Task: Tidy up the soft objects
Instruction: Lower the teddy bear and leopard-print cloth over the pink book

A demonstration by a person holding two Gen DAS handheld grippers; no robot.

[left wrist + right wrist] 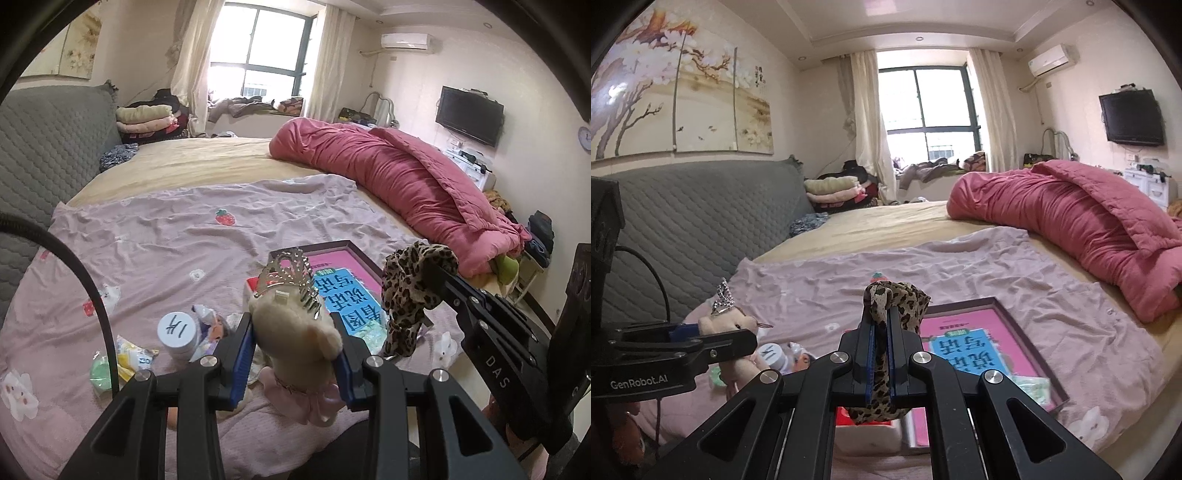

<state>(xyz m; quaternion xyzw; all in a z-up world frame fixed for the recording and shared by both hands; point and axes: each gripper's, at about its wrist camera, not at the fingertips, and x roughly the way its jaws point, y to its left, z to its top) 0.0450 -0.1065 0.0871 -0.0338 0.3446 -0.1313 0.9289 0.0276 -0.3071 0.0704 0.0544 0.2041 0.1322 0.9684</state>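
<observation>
My left gripper is shut on a small beige plush bear that wears a silver tiara and a pink skirt; it hangs clear of the bed. From the right wrist view the same plush bear shows at the left, held in the left gripper. My right gripper is shut on a leopard-print cloth scrunchie, which bunches above the fingertips and dangles below them. In the left wrist view the scrunchie hangs at the right, with the right gripper pinching it.
A pink sheet covers the bed. On it lie a framed pink and blue book, a white jar, a green lid and several small packets. A rolled red quilt lies at the right, a grey headboard at the left.
</observation>
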